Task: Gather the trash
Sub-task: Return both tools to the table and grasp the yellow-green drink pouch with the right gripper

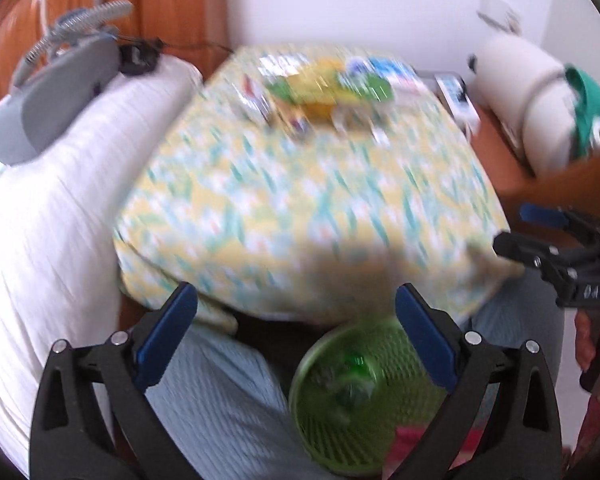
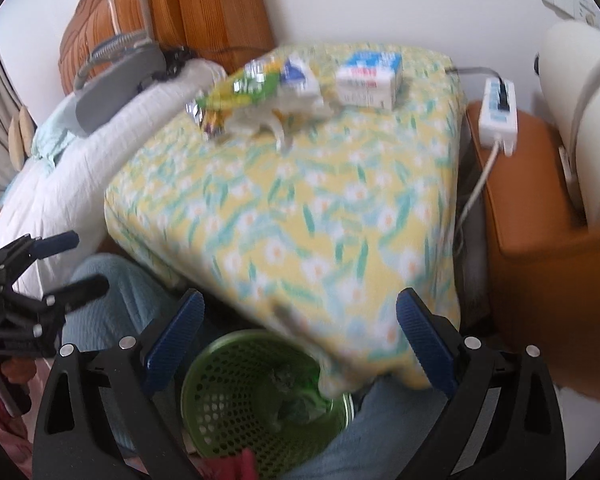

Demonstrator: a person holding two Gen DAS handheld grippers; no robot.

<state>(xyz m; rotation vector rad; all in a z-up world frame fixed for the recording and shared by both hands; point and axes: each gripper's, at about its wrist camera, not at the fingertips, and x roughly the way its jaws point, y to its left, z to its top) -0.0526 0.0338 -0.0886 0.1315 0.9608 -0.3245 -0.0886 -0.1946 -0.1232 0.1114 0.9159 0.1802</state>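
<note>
A heap of trash lies at the far end of a yellow flowered cushion (image 2: 300, 208): a green-yellow wrapper (image 2: 244, 86), a blue-white carton (image 2: 370, 80), a second carton (image 2: 300, 76) and crumpled white plastic (image 2: 268, 118). In the left wrist view the same heap (image 1: 324, 84) is blurred. Below the cushion's near edge stands a green mesh basket (image 2: 228, 396) (image 1: 352, 404) with some scraps inside. My left gripper (image 1: 296, 320) (image 2: 80, 264) is open above the basket and holds nothing. My right gripper (image 2: 300, 340) (image 1: 528, 230) also stands open with nothing between its fingers.
A white quilt (image 2: 80, 176) and a grey device with a hose (image 2: 116, 80) lie left of the cushion, with a wooden headboard (image 2: 204, 12) behind. To the right are a brown nightstand (image 2: 540, 208) with a power strip (image 2: 498, 110) and a white roll (image 2: 588, 120). A person's blue-trousered legs (image 1: 220, 400) flank the basket.
</note>
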